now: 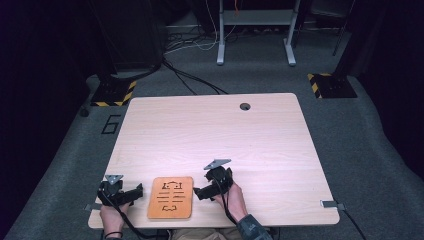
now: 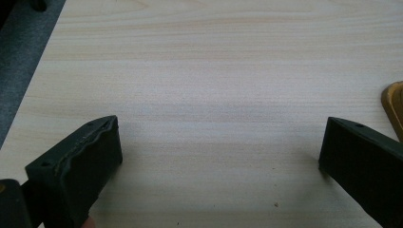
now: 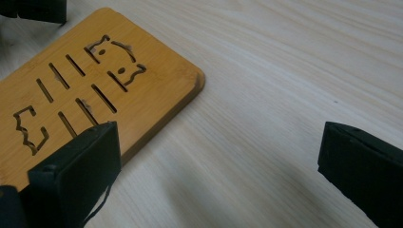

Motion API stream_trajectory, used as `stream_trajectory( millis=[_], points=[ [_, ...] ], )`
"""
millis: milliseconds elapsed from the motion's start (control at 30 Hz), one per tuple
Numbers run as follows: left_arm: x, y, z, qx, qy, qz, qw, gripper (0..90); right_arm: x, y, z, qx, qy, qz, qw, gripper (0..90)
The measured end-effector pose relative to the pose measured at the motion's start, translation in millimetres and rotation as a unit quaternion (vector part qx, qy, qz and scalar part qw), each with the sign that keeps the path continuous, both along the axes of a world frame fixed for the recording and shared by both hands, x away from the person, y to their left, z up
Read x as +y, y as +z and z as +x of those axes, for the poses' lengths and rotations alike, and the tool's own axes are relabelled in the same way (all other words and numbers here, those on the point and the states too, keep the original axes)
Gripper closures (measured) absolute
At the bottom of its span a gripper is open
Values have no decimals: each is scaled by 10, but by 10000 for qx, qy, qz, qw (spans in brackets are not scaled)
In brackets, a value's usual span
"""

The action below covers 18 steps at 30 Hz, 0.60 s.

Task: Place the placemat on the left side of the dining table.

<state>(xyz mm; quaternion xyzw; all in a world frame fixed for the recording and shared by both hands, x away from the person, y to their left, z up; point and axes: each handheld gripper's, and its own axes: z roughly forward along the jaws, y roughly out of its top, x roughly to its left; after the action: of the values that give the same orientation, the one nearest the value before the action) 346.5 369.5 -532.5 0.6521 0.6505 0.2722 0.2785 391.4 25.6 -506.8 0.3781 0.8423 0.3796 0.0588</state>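
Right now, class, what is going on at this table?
A person sits at a wooden table with a gripper in each hand. A flat bamboo board with cut-out slots lies between them. The left gripper and the right gripper both flank it with jaws open, holding nothing.

The wooden board [image 1: 170,197] is a flat orange-brown rectangle with rounded corners, and thin slots and two shaped openings are cut through it. It lies flat on the table [image 1: 215,135], close to the near edge, with its long side pointing away.
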Motion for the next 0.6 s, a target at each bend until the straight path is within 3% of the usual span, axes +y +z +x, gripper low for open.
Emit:
stream_trajectory(
  millis=[300,600],
  points=[
    [-1,0,-1,7,4,-11,10000,2,315,-27,29,-75,174,-163,9997,0],
    [-2,0,-2,9,4,-11,10000,2,413,-116,53,-9,245,-310,9992,0]
  ],
)
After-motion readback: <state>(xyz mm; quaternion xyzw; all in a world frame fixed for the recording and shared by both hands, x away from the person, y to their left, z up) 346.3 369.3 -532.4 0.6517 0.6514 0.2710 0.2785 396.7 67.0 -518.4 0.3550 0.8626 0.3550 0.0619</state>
